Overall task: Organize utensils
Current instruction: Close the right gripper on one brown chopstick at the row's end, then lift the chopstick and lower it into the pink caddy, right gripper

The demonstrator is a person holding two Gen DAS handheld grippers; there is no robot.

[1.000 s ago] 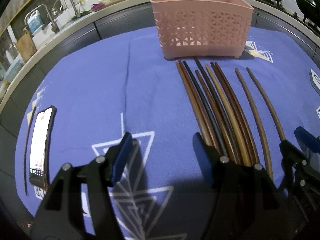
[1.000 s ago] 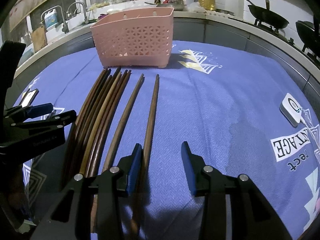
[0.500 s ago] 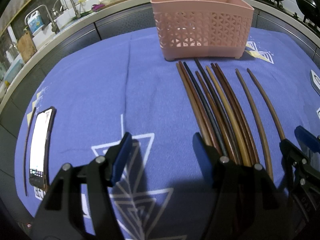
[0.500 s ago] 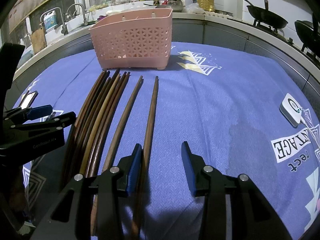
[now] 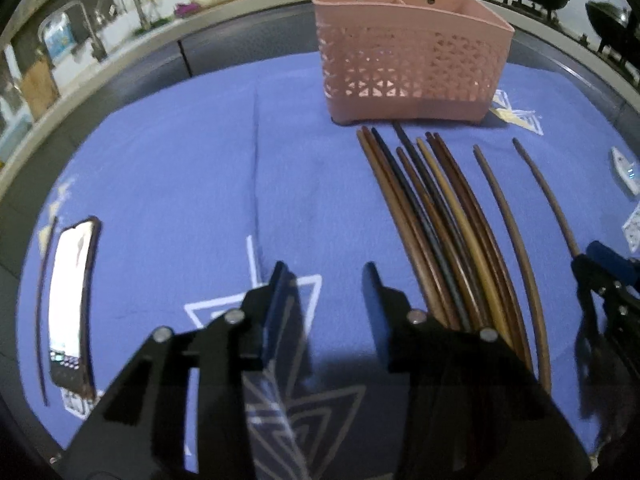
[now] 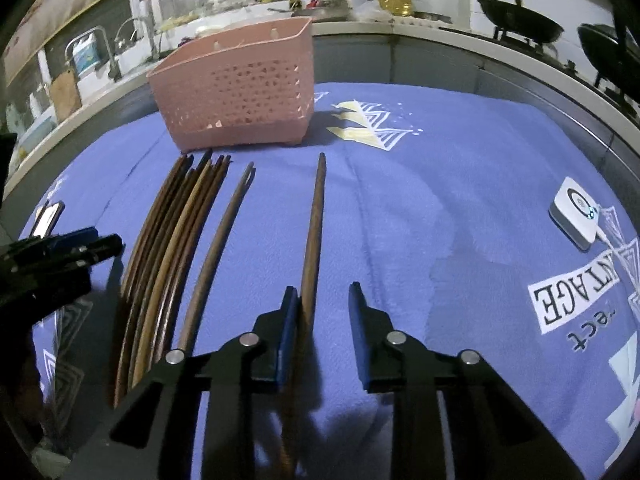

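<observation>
A pink lattice basket [image 5: 408,68] stands at the far side of the blue cloth; it also shows in the right wrist view [image 6: 236,88]. Several brown chopsticks [image 5: 440,220] lie in a bundle in front of it, with two single sticks to their right. My left gripper [image 5: 326,276] is open and empty, left of the bundle. My right gripper [image 6: 322,296] is open; the rightmost chopstick [image 6: 314,232] lies between its jaws, against the left finger [image 6: 289,320]. The bundle [image 6: 176,232] and another single stick [image 6: 222,240] lie to its left.
A phone [image 5: 72,304] lies at the cloth's left edge. A small white device [image 6: 576,212] with a cable lies on the right. A counter with a sink, bottles and woks runs behind the table.
My right gripper has shifted right and forward, so the rightmost chopstick now lies apart from the others and between its jaws. My left gripper has moved a little forward.
</observation>
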